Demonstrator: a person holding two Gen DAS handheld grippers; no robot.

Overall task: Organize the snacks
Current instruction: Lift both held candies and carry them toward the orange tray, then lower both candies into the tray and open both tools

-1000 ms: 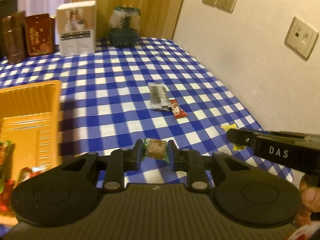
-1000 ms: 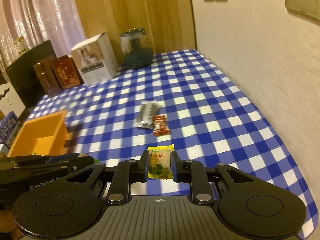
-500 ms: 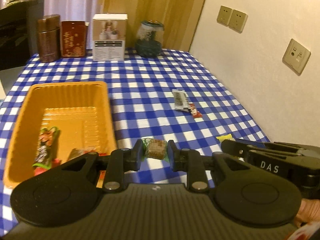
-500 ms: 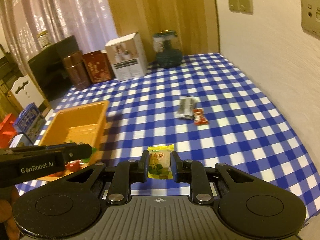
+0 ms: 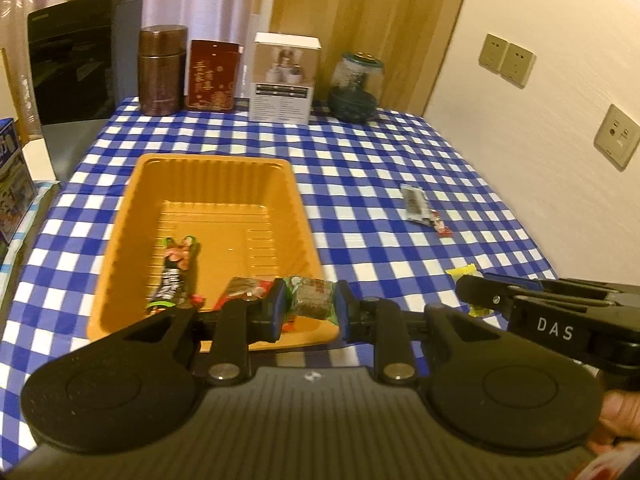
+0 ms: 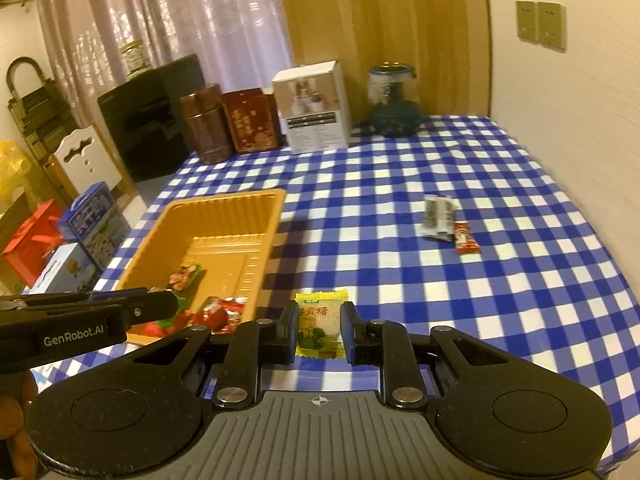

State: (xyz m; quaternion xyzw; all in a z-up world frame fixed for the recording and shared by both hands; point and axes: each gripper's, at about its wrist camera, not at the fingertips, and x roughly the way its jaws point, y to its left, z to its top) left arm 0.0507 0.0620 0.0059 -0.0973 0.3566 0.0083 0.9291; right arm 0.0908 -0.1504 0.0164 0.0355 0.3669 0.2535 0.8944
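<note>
Two light, crinkly sweets — left claw (image 5: 310,310) clamped on a brown wrapped candy (image 5: 314,298), right claw (image 6: 319,332) on a yellow candy packet (image 6: 321,324); pinch mid-body, wrappers slip.

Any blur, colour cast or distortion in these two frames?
Left wrist: warm yellow cast, strong fisheye bending the table edges, tray sharp. Right wrist: same cast, candy in the tongs sharp, near right tablecloth smeared, dark corner vignetting.

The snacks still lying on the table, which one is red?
The small red packet, lying right beside the grey packet near the wall. The grey one is longer and dull silver; the red one is shorter and bright.
</note>
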